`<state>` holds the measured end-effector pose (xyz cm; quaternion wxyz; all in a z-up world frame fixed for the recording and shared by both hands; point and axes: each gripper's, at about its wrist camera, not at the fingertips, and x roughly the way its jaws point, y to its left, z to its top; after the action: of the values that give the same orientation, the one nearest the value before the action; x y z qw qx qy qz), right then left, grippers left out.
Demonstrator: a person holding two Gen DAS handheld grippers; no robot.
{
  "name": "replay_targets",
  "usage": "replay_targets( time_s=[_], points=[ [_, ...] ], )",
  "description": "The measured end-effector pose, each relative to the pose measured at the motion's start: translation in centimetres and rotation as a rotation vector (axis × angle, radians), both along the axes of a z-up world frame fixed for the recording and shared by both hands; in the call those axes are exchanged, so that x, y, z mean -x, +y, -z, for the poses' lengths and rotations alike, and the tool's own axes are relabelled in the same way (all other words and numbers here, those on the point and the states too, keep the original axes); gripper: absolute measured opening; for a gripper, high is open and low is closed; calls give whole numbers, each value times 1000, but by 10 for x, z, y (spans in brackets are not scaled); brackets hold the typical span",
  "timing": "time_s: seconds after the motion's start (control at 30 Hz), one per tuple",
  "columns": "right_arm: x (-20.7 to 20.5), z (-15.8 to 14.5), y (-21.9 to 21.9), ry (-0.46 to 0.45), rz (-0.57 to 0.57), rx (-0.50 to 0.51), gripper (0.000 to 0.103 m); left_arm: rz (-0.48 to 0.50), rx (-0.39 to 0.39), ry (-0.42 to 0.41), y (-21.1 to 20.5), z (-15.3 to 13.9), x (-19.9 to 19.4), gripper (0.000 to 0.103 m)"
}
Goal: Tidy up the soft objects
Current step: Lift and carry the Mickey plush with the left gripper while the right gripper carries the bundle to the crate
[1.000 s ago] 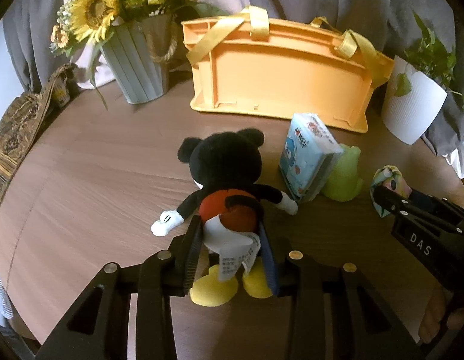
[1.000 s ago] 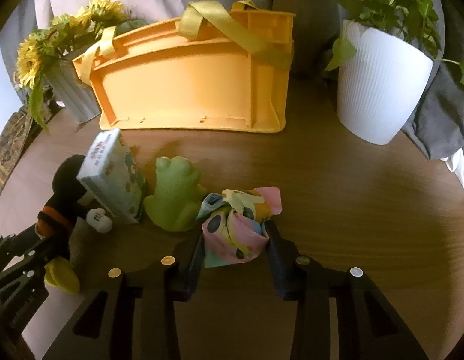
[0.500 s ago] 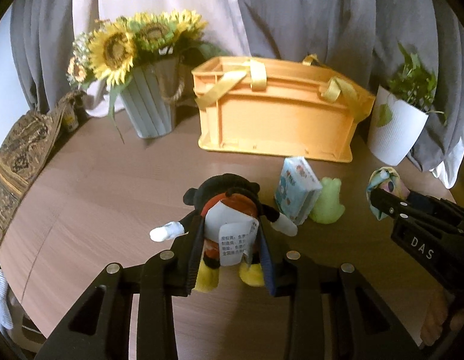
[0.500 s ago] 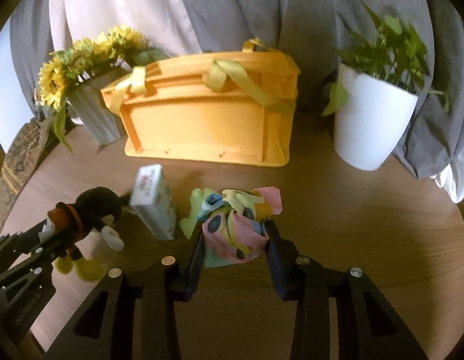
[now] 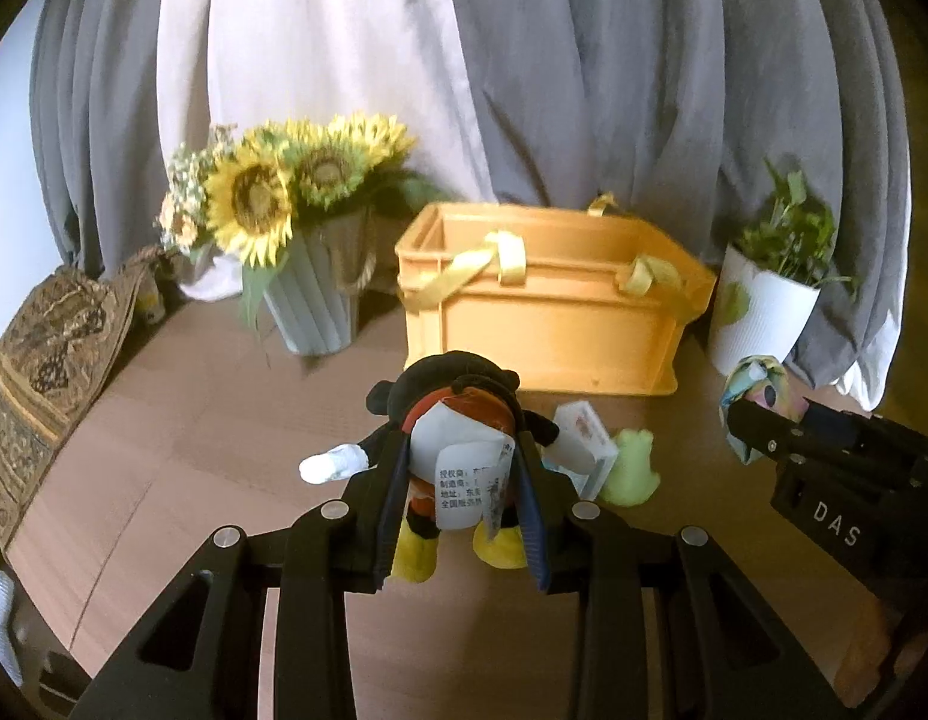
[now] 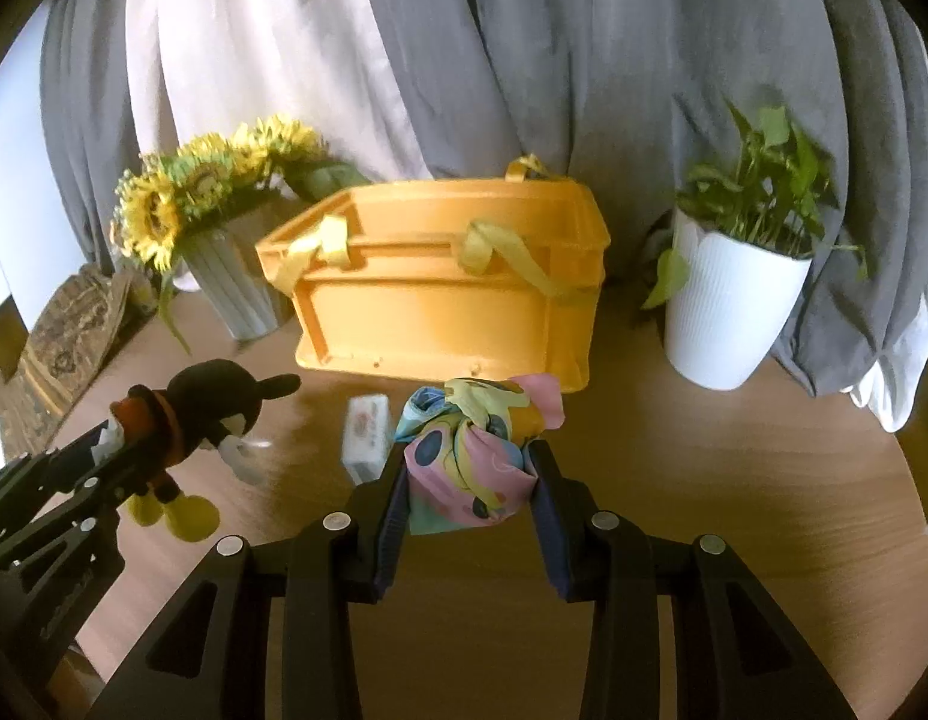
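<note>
My left gripper (image 5: pixel 461 462) is shut on a Mickey Mouse plush (image 5: pixel 458 414) and holds it in the air above the table, in front of the orange crate (image 5: pixel 541 324). The plush also shows in the right wrist view (image 6: pixel 182 420). My right gripper (image 6: pixel 466 468) is shut on a pastel cloth bundle (image 6: pixel 469 450), lifted above the table before the crate (image 6: pixel 440 312). A tissue pack (image 5: pixel 583 450) and a green frog toy (image 5: pixel 631 468) lie on the table below.
A sunflower vase (image 5: pixel 314 300) stands left of the crate. A white potted plant (image 6: pixel 733 312) stands to its right. A patterned cushion (image 5: pixel 38 372) lies at the table's left edge. Grey curtains hang behind.
Both grippers have risen from the table, lifting the plush and the cloth bundle. The crate's open top now comes into view.
</note>
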<state>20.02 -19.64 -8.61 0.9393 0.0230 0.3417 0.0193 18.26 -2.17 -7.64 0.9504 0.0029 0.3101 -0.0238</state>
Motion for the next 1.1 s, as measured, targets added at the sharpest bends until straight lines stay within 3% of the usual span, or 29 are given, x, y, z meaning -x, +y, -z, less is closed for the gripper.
replay_targets(
  time_s=[0.63,1.1],
  points=[
    [11,-57,21,-151,62,-6,39,101,27,-162,13,-58,-11,33],
    [-1,-86,25,-249,106,-4,39,163,31,-255,11,-86,-36,33]
  ],
)
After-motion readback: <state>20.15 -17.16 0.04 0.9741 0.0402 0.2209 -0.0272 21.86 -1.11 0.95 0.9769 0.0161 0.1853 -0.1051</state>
